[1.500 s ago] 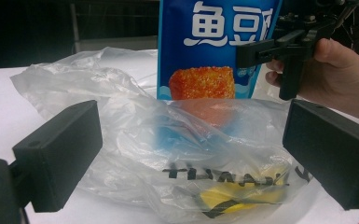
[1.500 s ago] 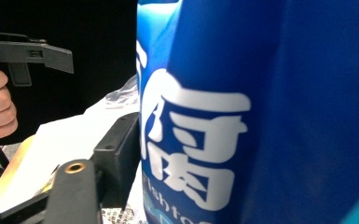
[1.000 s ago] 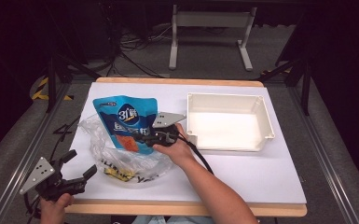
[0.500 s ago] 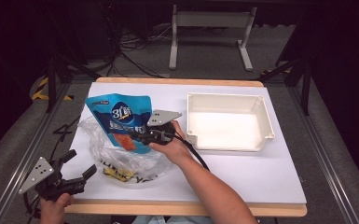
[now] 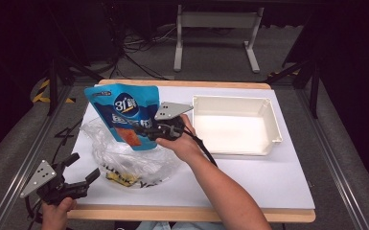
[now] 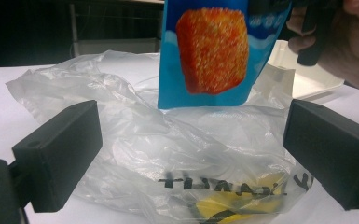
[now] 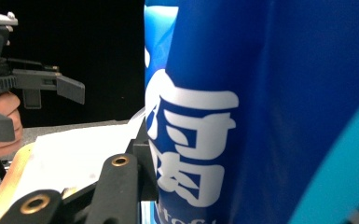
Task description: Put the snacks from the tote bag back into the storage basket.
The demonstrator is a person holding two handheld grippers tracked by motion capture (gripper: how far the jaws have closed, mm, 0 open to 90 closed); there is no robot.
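Observation:
A blue snack pouch point(image 5: 122, 112) with an orange picture hangs upright above a crumpled clear plastic bag point(image 5: 129, 160) on the white table point(image 5: 249, 177). My right gripper point(image 5: 146, 132) is shut on the pouch's right edge. In the right gripper view the pouch point(image 7: 261, 112) sits pinched between the jaws of the right gripper point(image 7: 242, 200). My left gripper point(image 5: 84, 175) stands open at the table's front left corner, apart from the bag. In the left gripper view the left gripper point(image 6: 193, 154) faces the bag point(image 6: 168, 149), and the pouch point(image 6: 212, 51) hangs just above it.
An empty white tray point(image 5: 235, 124) stands at the right of the table, just beyond my right hand. Something yellow point(image 5: 120, 178) lies inside the plastic bag near the front edge. Dark floor, cables and a metal stand lie past the far edge.
My right gripper has risen with the blue pouch, lifting it up off the plastic bag. The left gripper has stayed where it was.

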